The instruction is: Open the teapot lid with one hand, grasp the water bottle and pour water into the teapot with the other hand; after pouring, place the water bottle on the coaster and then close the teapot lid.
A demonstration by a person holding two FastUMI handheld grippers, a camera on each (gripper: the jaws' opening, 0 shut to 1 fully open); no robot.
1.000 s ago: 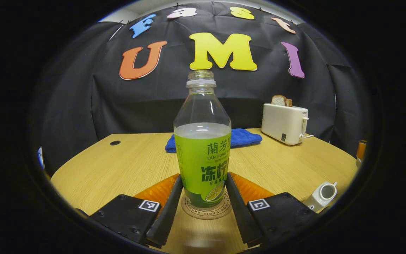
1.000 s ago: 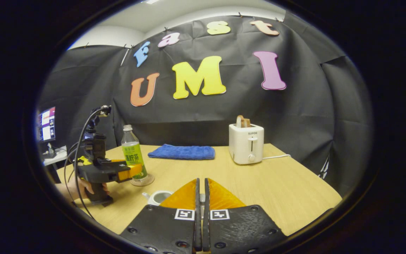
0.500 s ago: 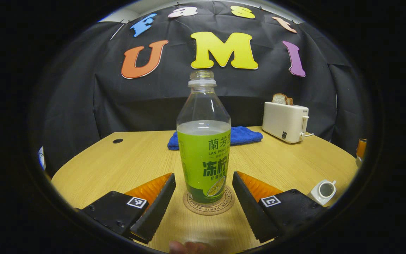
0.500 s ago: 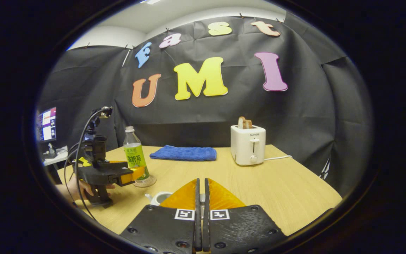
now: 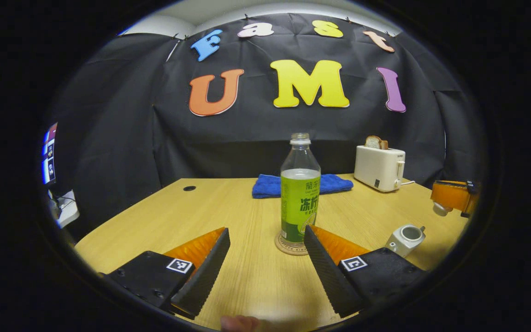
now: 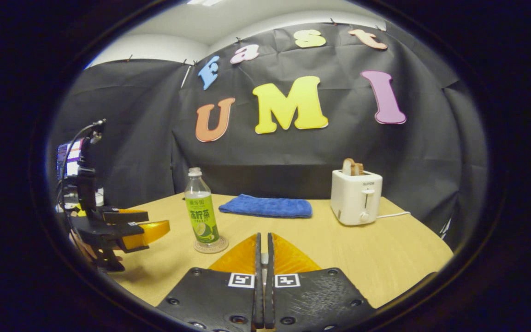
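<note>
Ahead of wide left gripper point(image 5: 265, 272): upright water bottle point(image 5: 299, 193) on coaster point(image 5: 289, 243), neck up; beyond, blue towel point(image 5: 302, 184), toaster point(image 5: 380, 168). Right of it, lidless teapot point(image 5: 404, 238). Right gripper point(image 6: 263, 286) nearly closed; grip unclear.

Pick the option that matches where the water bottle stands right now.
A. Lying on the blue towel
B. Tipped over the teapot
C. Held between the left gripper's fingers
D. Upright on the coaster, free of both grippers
D: the water bottle stands upright on the coaster, and the left gripper is open with its fingers short of it.
</note>
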